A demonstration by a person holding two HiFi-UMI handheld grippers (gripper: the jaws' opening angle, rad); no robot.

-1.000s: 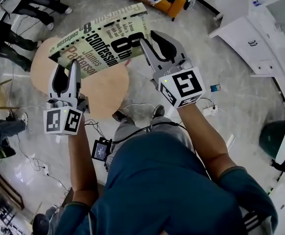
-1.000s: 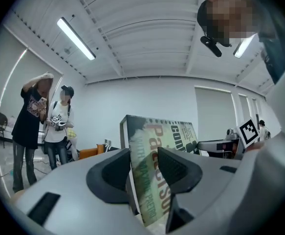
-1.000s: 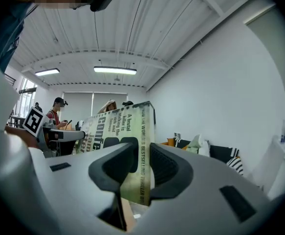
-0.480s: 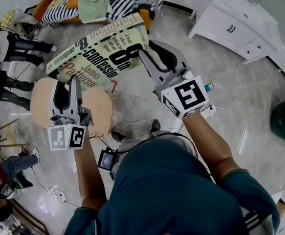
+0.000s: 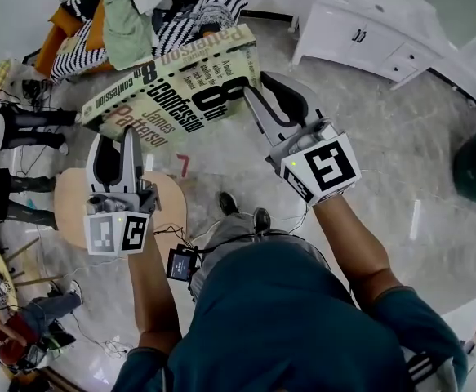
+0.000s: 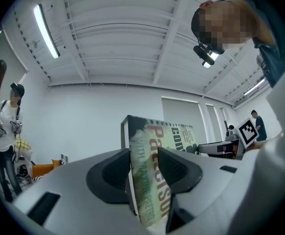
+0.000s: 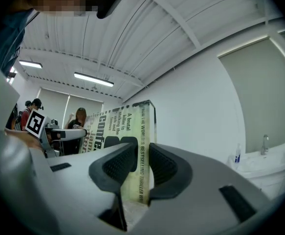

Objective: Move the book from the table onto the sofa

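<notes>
left hand-held gripper (image 5: 113, 140) and right hand-held gripper (image 5: 260, 96) both pinch the pale-green paperback book (image 5: 180, 84); keep it level toward the orange cluttered sofa (image 5: 50, 49) ahead, free seat unclear tbh.

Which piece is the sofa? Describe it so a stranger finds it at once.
Start from the white cabinet at the head view's top right and go left along the top edge. The orange sofa sits there, above the pale green paperback book; only it is heaped with a black-and-white striped blanket and a green cloth.
</notes>
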